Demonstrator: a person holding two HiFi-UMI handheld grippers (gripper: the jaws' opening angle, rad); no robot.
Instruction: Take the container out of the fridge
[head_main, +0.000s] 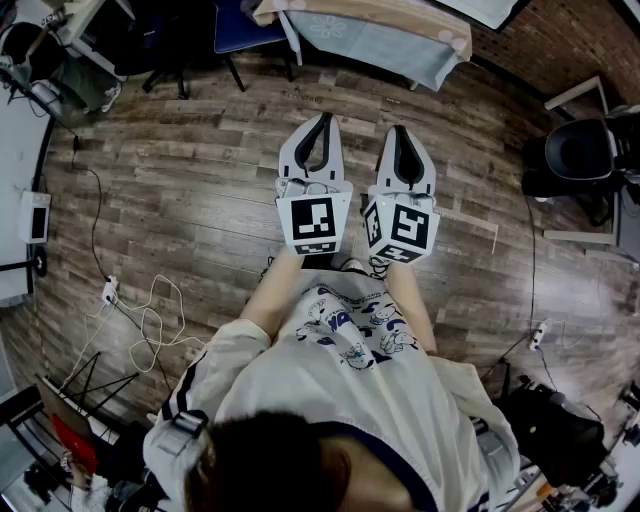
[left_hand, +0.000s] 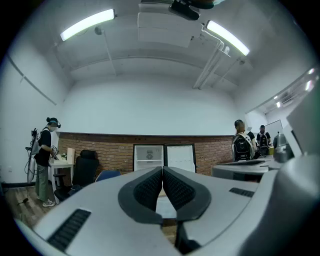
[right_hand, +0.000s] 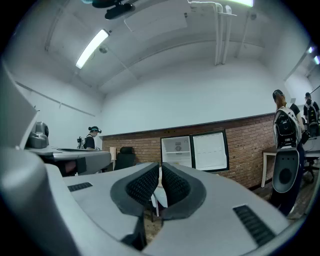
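The task is at its very start: the approach. The person stands on the wooden floor (head_main: 200, 200) with both tools held out side by side at waist height, pointing ahead. The left gripper (head_main: 322, 122) has its fingers (left_hand: 150, 187) pressed together with nothing between them. The right gripper (head_main: 400, 132) is the same, its ribbed fingers (right_hand: 175, 186) meeting at the tips and holding nothing.

Just ahead stands a cloth-covered table (head_main: 380, 40), which seems to lie on or near the straight line forward.

Well beyond it, against the far brick wall (left_hand: 215, 150), is the fridge (left_hand: 148, 157), with its door (left_hand: 180, 157) already swung open to the right. A small dark shape on its upper shelf (right_hand: 177, 148) may be the container, but it is too small to be sure. Other people (left_hand: 242, 145) stand off to the sides and are no part of this.

The next move, as I judge it, calls for walking round the table to the fridge. One gripper must then spread its fingers before reaching onto the shelf. With the door already open, no pull on it should be needed.
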